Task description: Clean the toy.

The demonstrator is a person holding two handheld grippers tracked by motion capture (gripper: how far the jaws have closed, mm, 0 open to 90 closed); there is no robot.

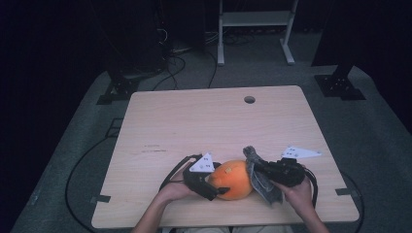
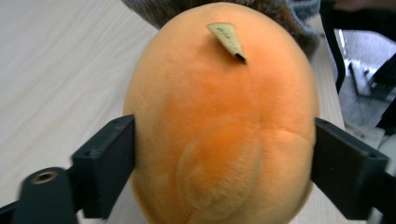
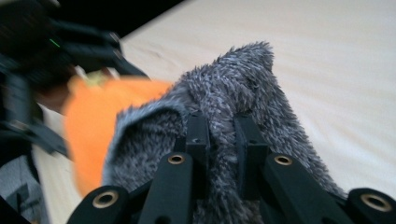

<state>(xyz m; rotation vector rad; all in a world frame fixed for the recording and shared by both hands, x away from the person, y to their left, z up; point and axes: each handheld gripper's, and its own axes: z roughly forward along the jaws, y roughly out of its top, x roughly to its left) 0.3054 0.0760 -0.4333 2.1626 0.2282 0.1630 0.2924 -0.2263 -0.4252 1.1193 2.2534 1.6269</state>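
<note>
The wooden counter (image 1: 194, 121) carries an orange plush toy (image 1: 233, 179) at its near edge. Your left gripper (image 1: 214, 188) clamps the toy's sides, fingers (image 2: 105, 163) wide, likely steadying it. Your right gripper (image 1: 257, 167) pinches the grey fuzzy cloth (image 1: 260, 182) narrowly against the toy, probably for wiping. The left gripper view reveals a small tag (image 2: 227, 39).
</note>
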